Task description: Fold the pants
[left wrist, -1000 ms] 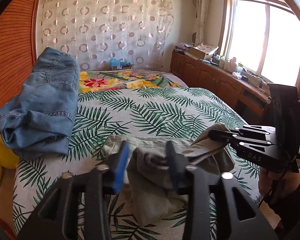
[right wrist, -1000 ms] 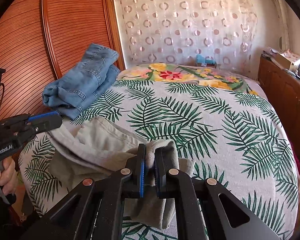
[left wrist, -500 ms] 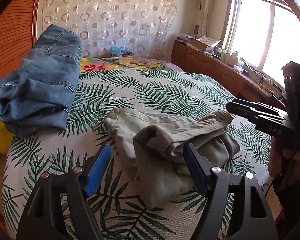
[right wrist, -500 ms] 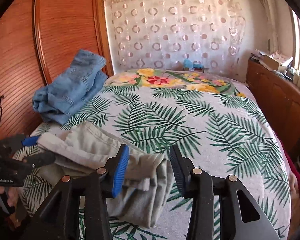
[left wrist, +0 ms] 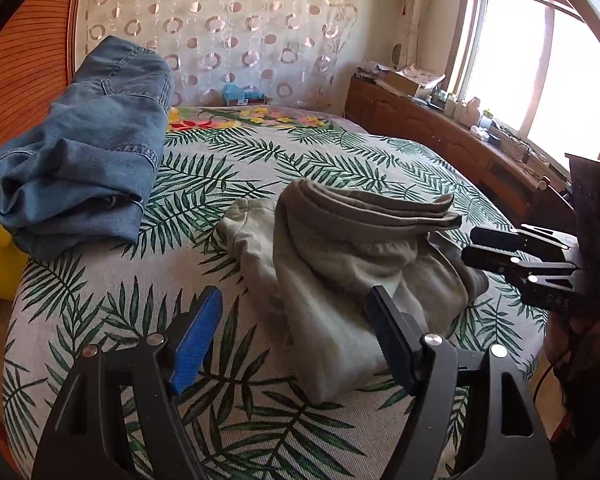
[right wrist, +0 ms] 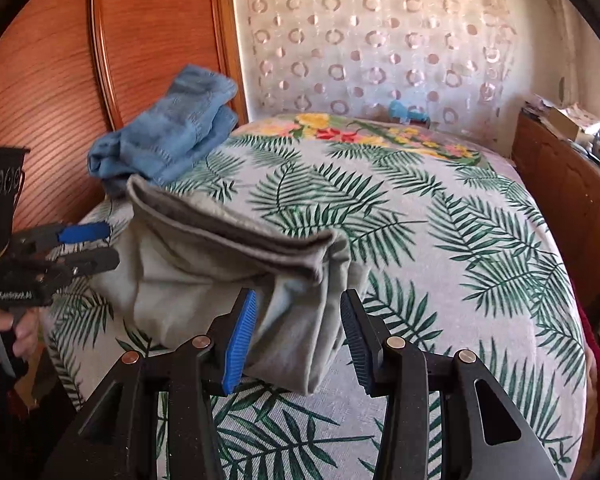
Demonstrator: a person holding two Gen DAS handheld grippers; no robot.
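**Grey-green pants lie folded on the bed, both grippers open and off the cloth**

The bed (left wrist: 340, 168), covered in a palm-leaf print spread, fills the space ahead of both tools. Beyond the left gripper's left finger, at the far-left edge of the bed, sits a heap of blue jeans (left wrist: 84, 152), well apart from the tool.

The grey-green pants (left wrist: 340, 264) lie bunched in a loose fold just ahead of the left gripper (left wrist: 296, 334), mostly toward its right finger, with stacked hems on top. Its jaws stand wide; they have just been opening, and the lower end of the cloth lies between them, with no pad pressing it.

The right gripper (right wrist: 298, 340) has its jaws moderately apart, also just opened. A hanging corner of the pants (right wrist: 236, 276) lies between and ahead of them, near the blue pad, ungripped.
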